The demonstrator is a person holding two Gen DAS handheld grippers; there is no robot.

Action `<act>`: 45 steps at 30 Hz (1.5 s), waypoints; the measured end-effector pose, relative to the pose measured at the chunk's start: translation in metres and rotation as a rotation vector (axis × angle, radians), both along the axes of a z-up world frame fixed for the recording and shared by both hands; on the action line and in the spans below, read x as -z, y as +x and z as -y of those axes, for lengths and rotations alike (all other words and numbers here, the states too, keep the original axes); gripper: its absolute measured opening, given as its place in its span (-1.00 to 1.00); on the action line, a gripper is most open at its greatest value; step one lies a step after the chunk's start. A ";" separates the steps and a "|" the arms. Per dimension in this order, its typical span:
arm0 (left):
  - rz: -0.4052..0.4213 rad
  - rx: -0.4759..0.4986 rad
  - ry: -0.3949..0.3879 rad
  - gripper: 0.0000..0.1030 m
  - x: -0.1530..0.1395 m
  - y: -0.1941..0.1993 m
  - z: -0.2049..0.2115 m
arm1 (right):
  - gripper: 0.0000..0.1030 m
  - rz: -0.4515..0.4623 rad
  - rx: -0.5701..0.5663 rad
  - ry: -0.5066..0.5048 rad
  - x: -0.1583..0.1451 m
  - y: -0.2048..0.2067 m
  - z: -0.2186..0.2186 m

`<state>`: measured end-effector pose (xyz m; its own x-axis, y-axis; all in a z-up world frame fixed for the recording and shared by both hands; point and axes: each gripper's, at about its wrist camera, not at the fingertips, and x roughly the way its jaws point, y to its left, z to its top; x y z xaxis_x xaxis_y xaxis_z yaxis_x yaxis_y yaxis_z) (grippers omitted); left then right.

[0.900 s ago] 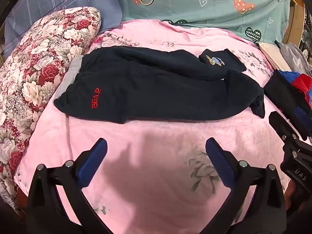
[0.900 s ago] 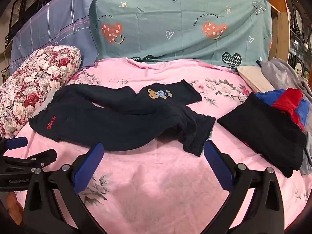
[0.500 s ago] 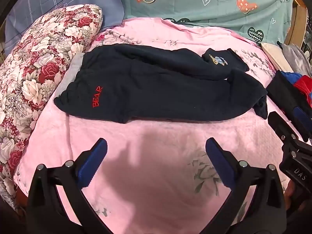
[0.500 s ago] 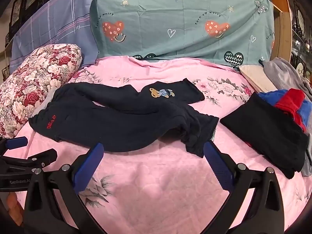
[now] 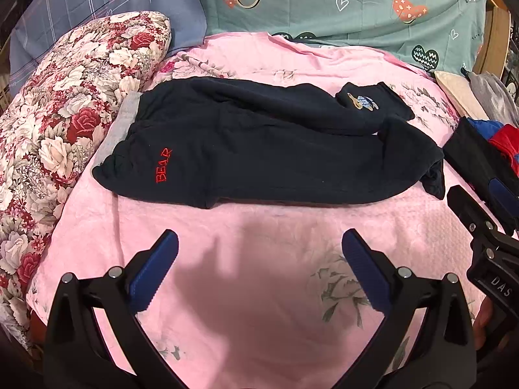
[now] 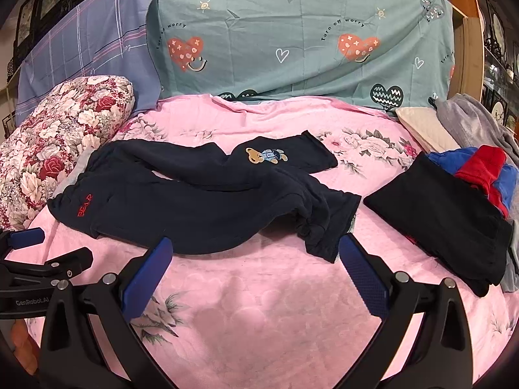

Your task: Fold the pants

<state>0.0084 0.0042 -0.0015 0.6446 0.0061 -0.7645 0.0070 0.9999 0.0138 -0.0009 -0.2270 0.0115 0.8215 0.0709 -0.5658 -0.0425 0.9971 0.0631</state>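
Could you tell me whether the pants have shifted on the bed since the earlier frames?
No. The pants still lie with their waistband beside the floral pillow, just as before.

Domestic bedroom, bed in use as work surface.
Pink floral sheet (image 6: 259, 317) covers the bed; floral pillow (image 6: 61, 142) at left; heart-print sheet (image 6: 292, 32) and plaid sheet (image 6: 81, 48) hang behind; clothes pile (image 6: 470, 188) at right; framed pictures (image 6: 48, 0) on wall.

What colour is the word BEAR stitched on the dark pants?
Red, on the navy pants; the BEAR lettering shows best in the left wrist view.
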 end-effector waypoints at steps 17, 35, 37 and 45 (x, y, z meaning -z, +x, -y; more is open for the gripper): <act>-0.004 -0.009 -0.005 0.96 -0.002 0.002 -0.006 | 0.97 -0.008 -0.011 -0.008 0.000 0.002 -0.003; 0.015 -0.018 0.001 0.96 -0.016 0.003 -0.012 | 0.97 -0.004 0.018 -0.002 -0.015 0.015 0.001; 0.013 -0.017 -0.004 0.96 -0.015 0.003 -0.013 | 0.97 -0.009 0.013 -0.005 -0.014 0.015 0.000; 0.074 -0.078 -0.060 0.96 -0.022 0.005 -0.021 | 0.97 -0.021 -0.005 0.122 -0.011 0.024 0.011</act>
